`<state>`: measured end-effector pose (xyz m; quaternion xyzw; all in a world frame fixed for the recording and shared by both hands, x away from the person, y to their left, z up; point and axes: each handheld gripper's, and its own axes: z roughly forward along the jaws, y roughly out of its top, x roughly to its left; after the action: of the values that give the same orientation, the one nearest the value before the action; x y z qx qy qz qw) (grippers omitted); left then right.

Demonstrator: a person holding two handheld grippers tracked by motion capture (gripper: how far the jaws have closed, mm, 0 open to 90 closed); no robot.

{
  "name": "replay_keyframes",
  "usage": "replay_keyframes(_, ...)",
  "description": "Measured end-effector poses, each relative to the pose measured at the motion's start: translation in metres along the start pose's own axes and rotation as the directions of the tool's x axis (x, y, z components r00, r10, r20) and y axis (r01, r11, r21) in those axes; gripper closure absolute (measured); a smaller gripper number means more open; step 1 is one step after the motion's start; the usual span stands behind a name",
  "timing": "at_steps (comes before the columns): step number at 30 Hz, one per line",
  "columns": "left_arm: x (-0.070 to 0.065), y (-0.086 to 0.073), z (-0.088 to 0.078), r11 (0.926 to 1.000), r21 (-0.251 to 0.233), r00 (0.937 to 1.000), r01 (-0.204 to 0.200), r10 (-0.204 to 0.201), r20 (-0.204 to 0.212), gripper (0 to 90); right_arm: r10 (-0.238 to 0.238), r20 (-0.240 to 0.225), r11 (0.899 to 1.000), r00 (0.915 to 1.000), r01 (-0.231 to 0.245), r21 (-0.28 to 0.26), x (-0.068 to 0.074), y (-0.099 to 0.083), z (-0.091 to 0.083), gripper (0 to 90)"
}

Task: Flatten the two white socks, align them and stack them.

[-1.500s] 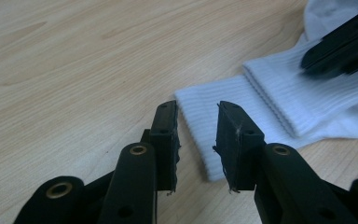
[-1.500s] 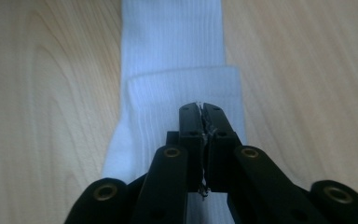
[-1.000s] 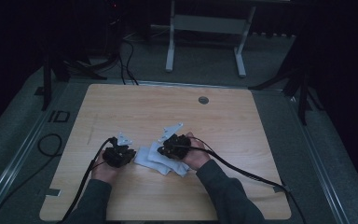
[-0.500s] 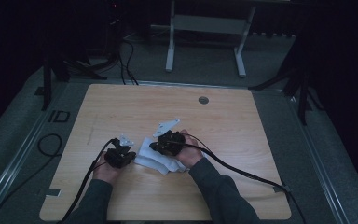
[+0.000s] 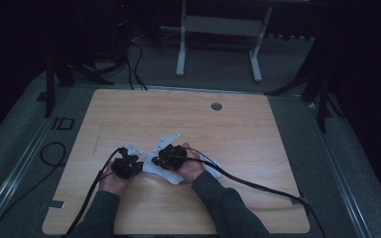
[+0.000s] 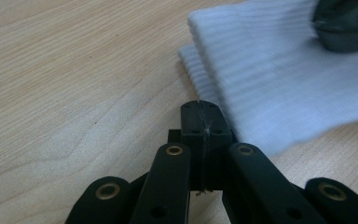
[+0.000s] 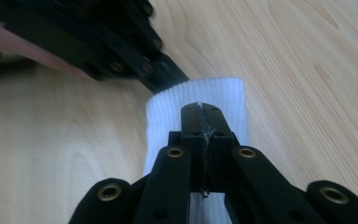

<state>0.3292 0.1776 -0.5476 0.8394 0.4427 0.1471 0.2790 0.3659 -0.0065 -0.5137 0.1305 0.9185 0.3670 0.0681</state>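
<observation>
A white ribbed sock (image 5: 209, 166) lies folded on the wooden table (image 5: 238, 129), near the front middle. My right gripper (image 5: 164, 157) is over it with its jaws pressed together. In the right gripper view its tip (image 7: 200, 106) rests over the sock's folded end (image 7: 168, 116), with nothing visible between the jaws. My left gripper (image 5: 129, 162) is just left of the sock, also shut. Its tip (image 6: 200, 105) is low over bare wood at the sock's edge (image 6: 284, 79). The left gripper's black jaws cross the upper left of the right gripper view, close to the sock's end.
A round grommet hole (image 5: 217, 106) sits near the table's far edge. Black cables (image 5: 258, 184) trail from both grippers across the front of the table. A metal stand (image 5: 181, 44) is on the floor beyond the table.
My right gripper has moved left and slightly down over the sock, closer to the left gripper. The left hand has stayed where it was.
</observation>
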Motion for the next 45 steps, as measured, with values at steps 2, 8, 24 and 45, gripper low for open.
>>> replay_keyframes(2,0.0,0.0,0.0,1.0,-0.001,1.0,-0.001,0.001,0.001,90.0,0.023,0.001,1.0,0.9997,-0.023,0.019,-0.003,-0.004,0.004,89.2)
replay_keyframes(8,0.0,0.001,-0.005,0.9997,-0.021,0.9995,0.009,-0.01,-0.029,89.7,0.033,-0.001,0.999,0.9994,-0.033,0.037,-0.004,-0.01,0.014,89.1)
replay_keyframes(24,-0.016,0.008,-0.011,0.9948,-0.095,0.9989,-0.037,0.04,0.026,89.4,-0.001,0.081,0.999,0.9967,-0.003,0.046,-0.008,-0.006,-0.002,70.9)
replay_keyframes(45,-0.019,0.008,0.001,0.9975,-0.04,0.9982,-0.058,0.058,0.013,89.9,0.102,0.287,0.975,0.9524,-0.152,0.159,-0.054,-0.055,-0.069,64.1)
